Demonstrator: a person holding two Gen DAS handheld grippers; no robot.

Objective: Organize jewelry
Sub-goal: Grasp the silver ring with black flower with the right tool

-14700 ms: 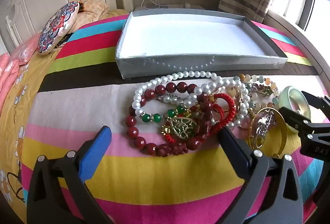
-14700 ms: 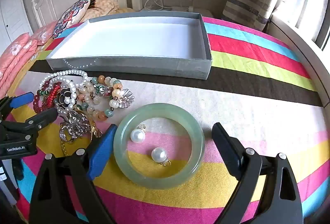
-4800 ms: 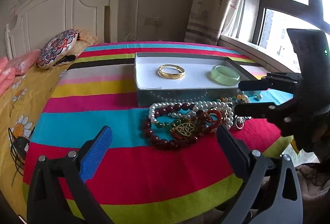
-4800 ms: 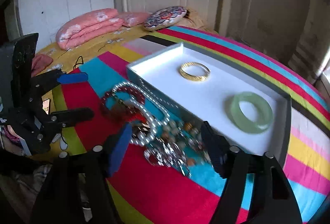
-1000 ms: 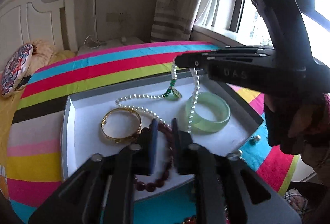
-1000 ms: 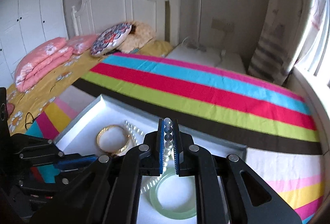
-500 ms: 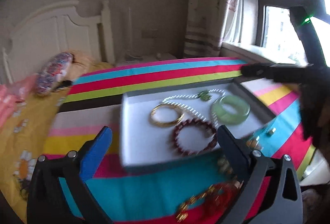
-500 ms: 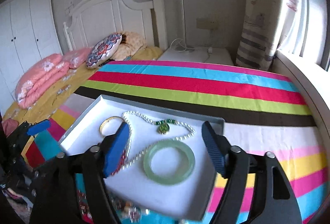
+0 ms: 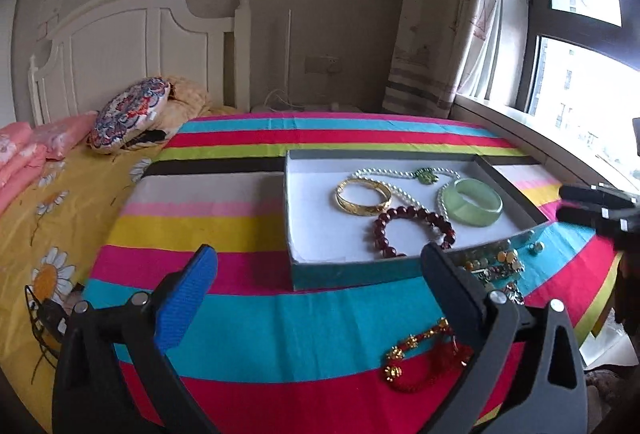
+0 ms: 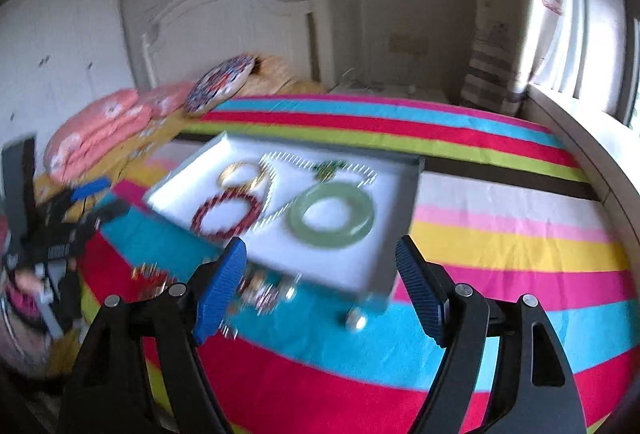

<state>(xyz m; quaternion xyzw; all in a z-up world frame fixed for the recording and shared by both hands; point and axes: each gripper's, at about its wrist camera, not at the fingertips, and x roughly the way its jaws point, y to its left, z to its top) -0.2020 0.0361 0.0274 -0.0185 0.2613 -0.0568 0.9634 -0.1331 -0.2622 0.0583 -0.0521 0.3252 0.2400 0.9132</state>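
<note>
Now both claws, left claw and right claw, gape empty above the striped bed, freed to fetch the red cord bracelet for the shallow grey box.

L gripper wide open, holding nothing. R gripper wide open too, nothing in it.

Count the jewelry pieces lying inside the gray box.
4. Gold bangle at rear left, red bead bracelet in front, green jade bangle at right, and pearl necklace along the back. None appears hidden.
</note>
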